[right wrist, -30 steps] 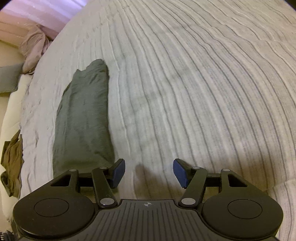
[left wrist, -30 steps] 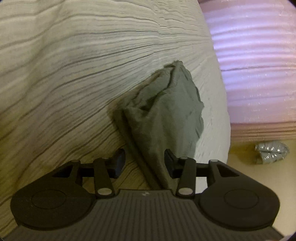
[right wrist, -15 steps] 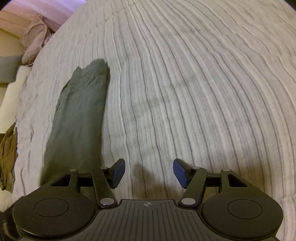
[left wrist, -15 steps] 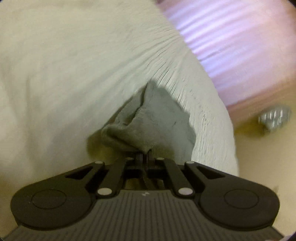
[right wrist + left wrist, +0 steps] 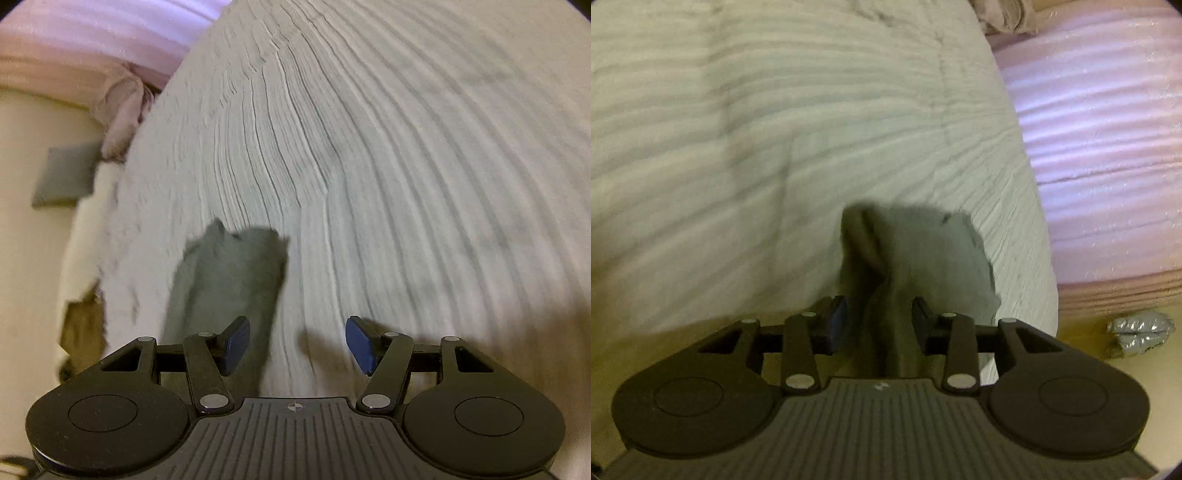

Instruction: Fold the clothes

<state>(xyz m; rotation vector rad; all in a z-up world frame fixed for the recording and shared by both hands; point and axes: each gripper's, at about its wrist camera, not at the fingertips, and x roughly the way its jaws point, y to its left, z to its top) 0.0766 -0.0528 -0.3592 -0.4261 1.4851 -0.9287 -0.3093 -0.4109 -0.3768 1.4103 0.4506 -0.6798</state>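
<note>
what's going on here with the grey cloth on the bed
A person is folding clothes on a bed with a gripper in each hand. The left gripper is open, its fingers either side of a bunched end of the grey cloth, not pinching it. The right gripper is open too, over bare bedspread just right of the cloth, holding nothing. The cloth lies as a long narrow strip near the bed's edge. Both views are blurred.
</note>
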